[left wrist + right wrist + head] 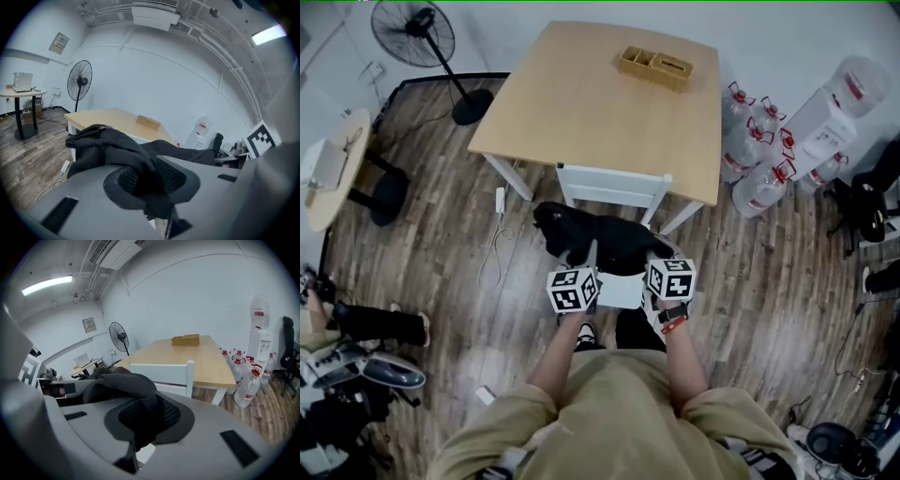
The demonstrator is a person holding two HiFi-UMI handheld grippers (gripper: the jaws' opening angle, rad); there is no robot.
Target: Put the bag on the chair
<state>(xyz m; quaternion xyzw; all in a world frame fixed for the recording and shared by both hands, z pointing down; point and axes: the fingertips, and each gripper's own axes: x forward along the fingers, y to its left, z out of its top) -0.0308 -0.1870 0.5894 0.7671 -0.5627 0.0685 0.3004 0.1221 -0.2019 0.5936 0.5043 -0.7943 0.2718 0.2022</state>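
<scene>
A black bag point(602, 240) lies slumped on the seat of a white chair point(614, 182) that is tucked under the wooden table point(609, 103). My left gripper point(590, 255) is shut on a fold of the bag's fabric at its near left side. My right gripper point(653, 255) is shut on another fold at its near right. In the left gripper view the bag point(105, 145) bunches up from my left gripper point(150, 180). In the right gripper view dark cloth point(122, 383) fills my right gripper point(147, 416), with the chair's backrest point(164, 371) just behind.
A wicker basket point(656, 67) sits on the table's far side. Water bottles point(757, 141) and a dispenser point(834, 111) stand to the right, a floor fan point(417, 33) and a round side table point(333, 164) to the left. A white cable point(497, 236) lies beside the chair.
</scene>
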